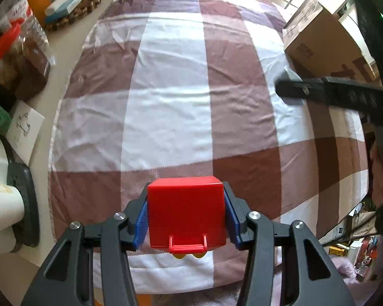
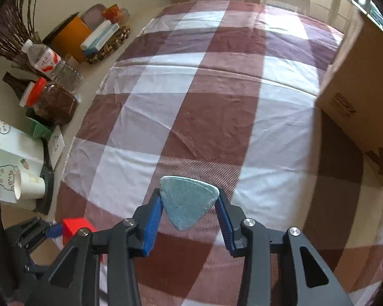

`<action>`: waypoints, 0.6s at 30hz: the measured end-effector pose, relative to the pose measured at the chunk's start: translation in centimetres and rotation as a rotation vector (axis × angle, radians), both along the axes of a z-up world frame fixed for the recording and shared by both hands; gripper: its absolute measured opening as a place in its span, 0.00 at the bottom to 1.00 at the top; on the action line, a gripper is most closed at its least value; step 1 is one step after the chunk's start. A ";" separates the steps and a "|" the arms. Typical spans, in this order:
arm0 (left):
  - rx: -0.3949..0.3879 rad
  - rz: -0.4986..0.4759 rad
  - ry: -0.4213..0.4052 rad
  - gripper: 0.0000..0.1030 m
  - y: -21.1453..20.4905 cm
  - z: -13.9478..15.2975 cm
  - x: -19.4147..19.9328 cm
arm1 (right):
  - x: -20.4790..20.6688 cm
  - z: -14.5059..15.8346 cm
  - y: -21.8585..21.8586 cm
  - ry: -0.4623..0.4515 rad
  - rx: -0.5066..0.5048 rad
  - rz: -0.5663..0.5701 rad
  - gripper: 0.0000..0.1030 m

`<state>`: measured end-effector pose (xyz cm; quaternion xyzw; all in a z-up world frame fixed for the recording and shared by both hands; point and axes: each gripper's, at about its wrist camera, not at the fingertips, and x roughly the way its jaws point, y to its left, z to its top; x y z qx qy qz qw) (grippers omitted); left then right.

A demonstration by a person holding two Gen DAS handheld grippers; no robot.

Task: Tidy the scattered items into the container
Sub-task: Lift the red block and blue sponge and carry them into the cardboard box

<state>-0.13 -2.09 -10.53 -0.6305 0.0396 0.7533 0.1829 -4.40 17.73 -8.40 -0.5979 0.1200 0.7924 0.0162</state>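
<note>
Red box [image 1: 186,211] sits between the left gripper [image 1: 186,219] pads, both blue pads pressed to its sides, held above the checked cloth [image 1: 166,102]. Right gripper [image 2: 189,219] clamps a pale blue triangle [image 2: 187,201], point toward the camera, pads on its two edges. Cardboard carton [image 2: 357,97] stands at right.

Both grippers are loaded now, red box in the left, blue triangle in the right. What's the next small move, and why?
Probably carry the right gripper toward the cardboard box on its right. It already clamps the blue triangular piece, the checked cloth ahead looks bare, and the box is the only likely container in view.
</note>
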 end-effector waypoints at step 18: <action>0.020 -0.070 0.112 0.49 5.1 5.6 -2.0 | 6.5 7.0 2.0 0.078 0.024 -0.119 0.41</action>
